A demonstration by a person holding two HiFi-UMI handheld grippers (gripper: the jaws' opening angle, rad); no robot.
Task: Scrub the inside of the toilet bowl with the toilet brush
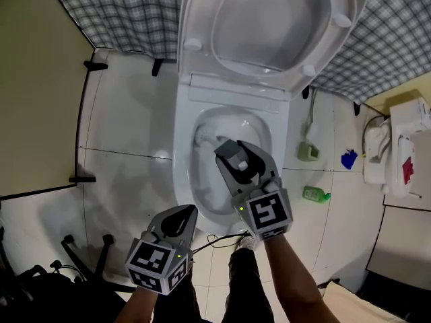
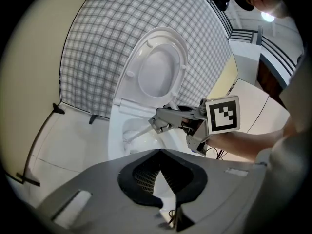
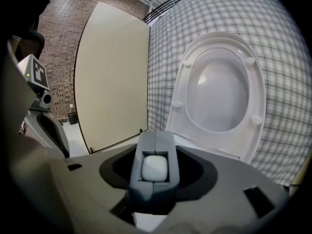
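Note:
The white toilet bowl [image 1: 183,155] stands with its lid and seat [image 1: 269,25] raised against the checked wall. My right gripper [image 1: 231,155] hangs over the bowl, shut on the toilet brush. In the right gripper view the handle's white end [image 3: 155,167] sits in a grey block between the jaws. The brush head [image 1: 203,138] is down inside the bowl at its far left side. In the left gripper view the white shaft [image 2: 139,131] slants from the right gripper [image 2: 157,124] into the bowl. My left gripper [image 1: 180,215] [image 2: 159,153] is held near the front rim, shut and empty.
On the tiled floor to the right lie a green bottle [image 1: 315,194], a blue object [image 1: 349,159] and a grey-green holder [image 1: 308,152]. A white unit [image 1: 404,147] stands at far right. A beige partition [image 1: 34,86] is at left, and a black chair base [image 1: 87,254] and a cable [image 1: 215,239] are near my feet.

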